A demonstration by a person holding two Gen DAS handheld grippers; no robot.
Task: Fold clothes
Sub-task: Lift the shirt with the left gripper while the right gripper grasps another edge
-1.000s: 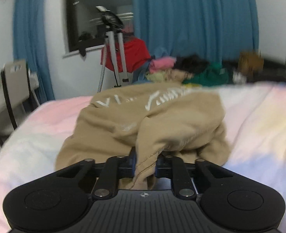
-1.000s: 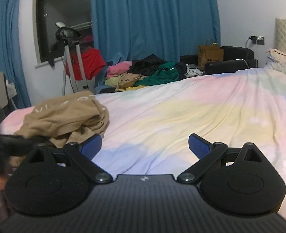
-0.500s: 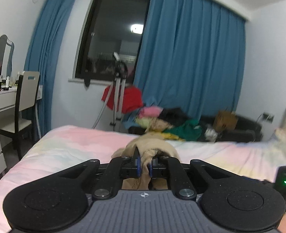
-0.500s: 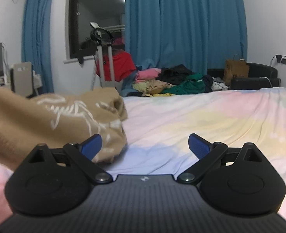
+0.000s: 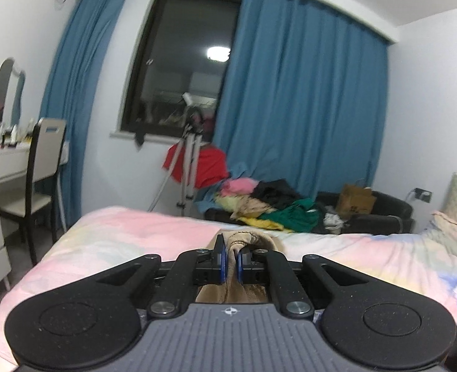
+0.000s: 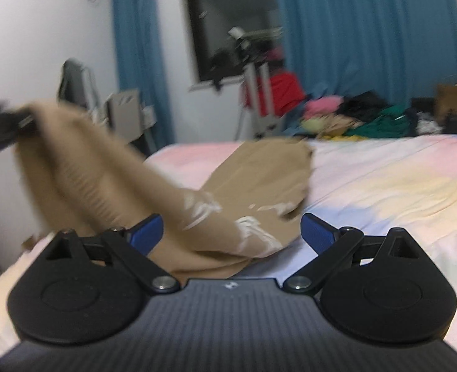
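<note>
The left gripper (image 5: 231,263) pinches a bunched edge of the tan printed shirt (image 6: 228,204), lifted at the right-wrist frame's upper left. It slopes diagonally down onto the pastel bedspread (image 6: 383,186), directly ahead of the wide, empty right gripper (image 6: 231,232).

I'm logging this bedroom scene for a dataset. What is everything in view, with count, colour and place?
tan garment: 1, tan with white print, part lifted, rest on the bed
bed: 1, pastel cover, foreground
clothes pile: 1, mixed colours, on black sofa beyond bed
red garment: 1, red, by the tripod
tripod: 1, silver, under the window
curtains: 2, blue, flanking the window
chair: 1, pale, at white desk
paper bag: 1, brown, on sofa
left claw: shut on the tan garment
right claw: open, over the garment
</note>
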